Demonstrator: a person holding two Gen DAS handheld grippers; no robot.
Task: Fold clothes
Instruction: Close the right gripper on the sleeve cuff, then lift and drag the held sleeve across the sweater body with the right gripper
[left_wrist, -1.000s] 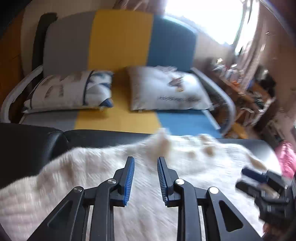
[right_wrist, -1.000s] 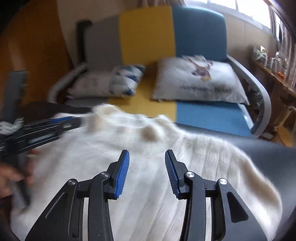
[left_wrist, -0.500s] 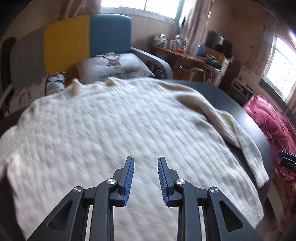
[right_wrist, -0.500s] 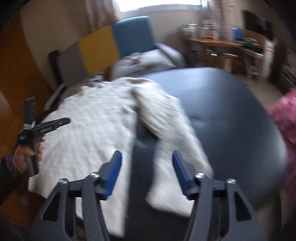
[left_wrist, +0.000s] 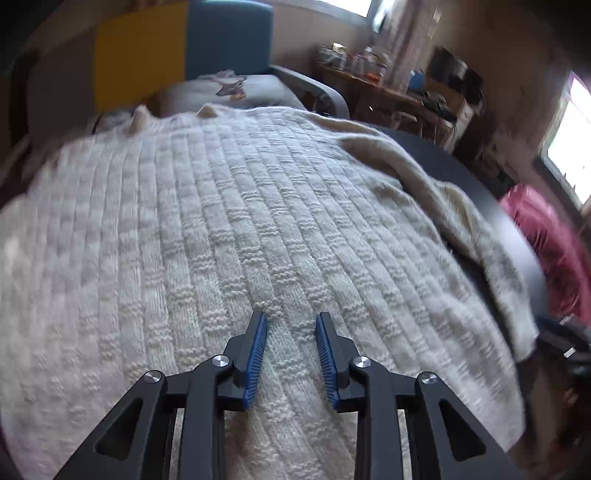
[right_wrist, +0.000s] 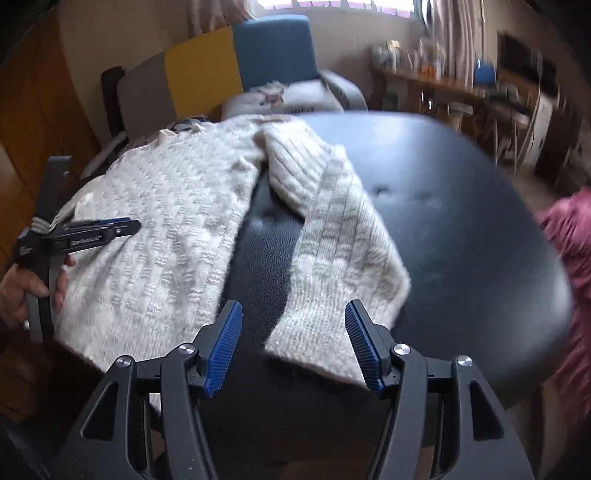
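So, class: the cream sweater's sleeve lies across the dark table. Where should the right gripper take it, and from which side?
Take the sleeve at its cuff end, from the near table edge. The cuff lies flat and free, just ahead of the open right gripper.

Counts: 1 cream knit sweater (left_wrist: 229, 236), w/ 1 sleeve (right_wrist: 332, 236) in view; 1 black padded table (right_wrist: 461, 229); 2 grippers, left gripper (left_wrist: 290, 325) and right gripper (right_wrist: 293, 314); 1 tri-colour sofa (right_wrist: 273, 51); 2 cushions (right_wrist: 284, 101); 1 pink cloth (left_wrist: 546, 243); 1 hand (right_wrist: 22, 291).
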